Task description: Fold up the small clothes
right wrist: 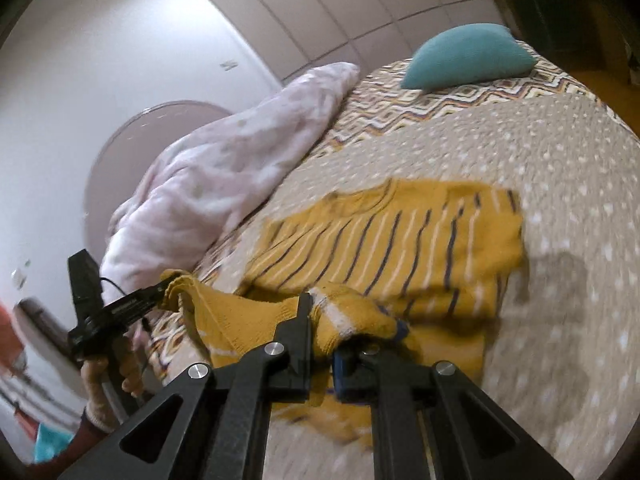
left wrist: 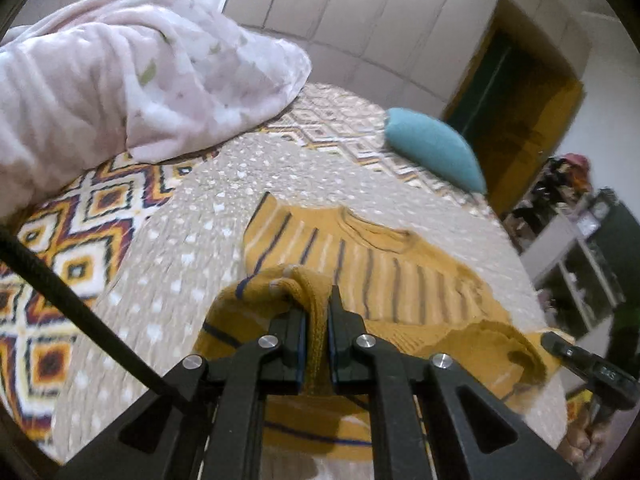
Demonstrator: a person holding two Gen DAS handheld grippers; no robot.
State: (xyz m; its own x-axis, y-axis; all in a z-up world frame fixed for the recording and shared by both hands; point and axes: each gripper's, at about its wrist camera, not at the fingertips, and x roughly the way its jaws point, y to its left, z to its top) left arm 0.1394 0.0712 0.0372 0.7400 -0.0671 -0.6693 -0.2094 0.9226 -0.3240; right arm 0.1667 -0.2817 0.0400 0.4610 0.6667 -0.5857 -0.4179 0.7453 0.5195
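Black fingers [left wrist: 298,336] of the left hand-held gripper [left wrist: 317,322] clench a ribbed mustard hem of the striped sweater [left wrist: 372,276], lifting that edge off the bed [left wrist: 192,216]. Nearest the other camera, the right hand-held gripper [right wrist: 325,322] is clamped on another bunched part of the same hem. Beyond both grips the sweater lies spread on the dotted beige bedspread, neckline pointing away toward the teal pillow [left wrist: 434,148], which sits well apart from the sweater at the bed's far edge. A rumpled pale pink blanket [left wrist: 132,76] is heaped beside the sweater, on the bed's patterned cover.
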